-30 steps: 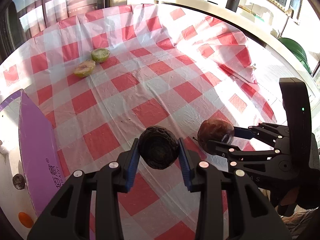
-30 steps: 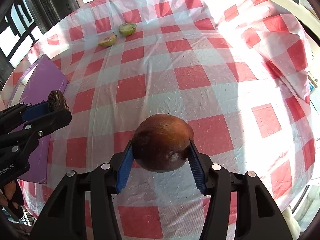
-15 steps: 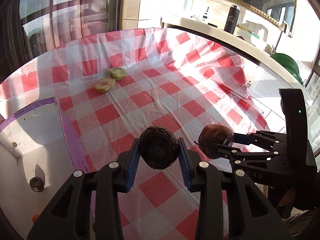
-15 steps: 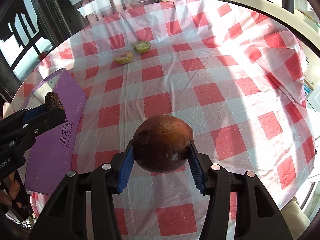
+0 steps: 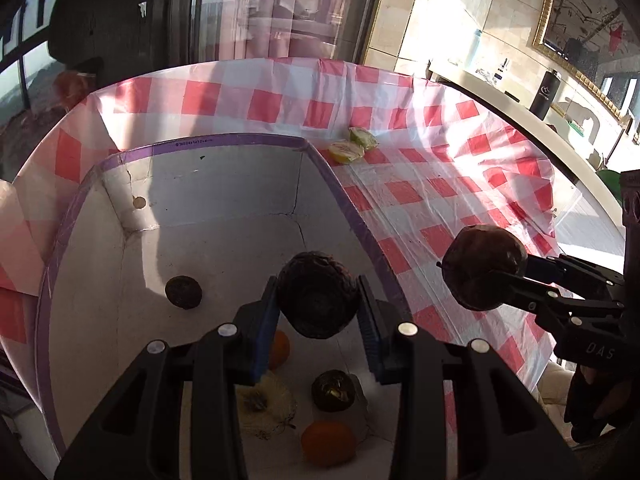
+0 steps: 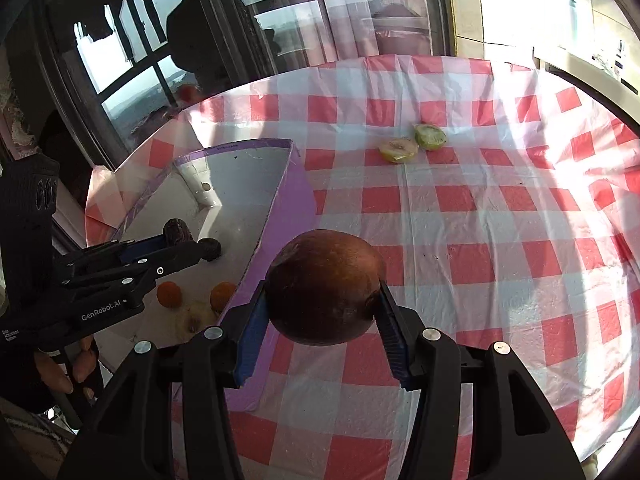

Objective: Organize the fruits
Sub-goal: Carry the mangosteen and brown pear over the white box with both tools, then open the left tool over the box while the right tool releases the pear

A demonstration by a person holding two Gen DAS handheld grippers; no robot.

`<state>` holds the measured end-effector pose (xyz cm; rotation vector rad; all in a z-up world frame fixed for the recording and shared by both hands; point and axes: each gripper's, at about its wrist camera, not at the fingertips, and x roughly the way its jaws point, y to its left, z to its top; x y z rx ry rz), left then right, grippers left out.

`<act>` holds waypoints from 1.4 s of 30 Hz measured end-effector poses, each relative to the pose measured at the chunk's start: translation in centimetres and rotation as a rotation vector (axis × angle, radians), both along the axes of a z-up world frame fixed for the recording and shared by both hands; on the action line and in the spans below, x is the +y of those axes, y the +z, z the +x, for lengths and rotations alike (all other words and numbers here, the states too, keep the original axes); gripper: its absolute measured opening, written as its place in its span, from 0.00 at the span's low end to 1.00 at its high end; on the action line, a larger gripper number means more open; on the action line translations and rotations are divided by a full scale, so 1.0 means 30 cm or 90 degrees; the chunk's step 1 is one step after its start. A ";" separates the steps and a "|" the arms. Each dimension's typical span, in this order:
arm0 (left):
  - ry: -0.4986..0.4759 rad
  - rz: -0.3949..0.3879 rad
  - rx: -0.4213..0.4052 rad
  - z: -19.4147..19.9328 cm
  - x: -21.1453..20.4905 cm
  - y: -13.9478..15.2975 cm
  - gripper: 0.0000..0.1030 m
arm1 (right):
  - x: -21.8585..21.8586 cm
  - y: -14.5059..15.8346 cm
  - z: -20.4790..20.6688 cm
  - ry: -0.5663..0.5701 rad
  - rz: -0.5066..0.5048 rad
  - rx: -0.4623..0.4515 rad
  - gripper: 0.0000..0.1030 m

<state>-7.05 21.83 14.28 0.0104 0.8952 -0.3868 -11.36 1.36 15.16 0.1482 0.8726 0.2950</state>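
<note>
Left of frame, left wrist view: the box [image 5: 224,236], white inside with a purple rim, already holds a dark wrinkled fruit [image 5: 183,292], another dark fruit [image 5: 333,391], two oranges [image 5: 328,443] and a fruit in yellow netting [image 5: 260,408]. These count as sorted.

Centre: the left gripper [image 5: 318,312] hangs above the box interior, its fingers [image 5: 264,332] clamped on a dark wrinkled passion fruit [image 5: 318,300]. Judged next step: lower and release.

Right: the right gripper [image 6: 322,320] is raised over the checked bench [image 6: 500,240], just beside the box's outer wall, fingers closed on a smooth brown fruit [image 6: 324,286]. It has yet to cross the rim.

Upper centre, right wrist view: two cut green fruit halves [image 6: 412,142] lie on the bench, well apart from the box, unsorted.
</note>
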 end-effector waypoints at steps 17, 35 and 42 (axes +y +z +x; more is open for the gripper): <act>0.114 0.099 0.106 -0.014 0.270 -0.137 0.36 | 0.420 0.009 0.042 0.219 -0.099 -0.035 0.50; 0.110 0.117 0.150 0.023 0.275 -0.189 0.62 | 0.470 -0.131 0.067 0.234 -0.180 0.054 0.51; 0.106 0.126 0.150 0.027 0.267 -0.195 0.67 | 0.468 -0.130 0.071 0.236 -0.163 0.056 0.57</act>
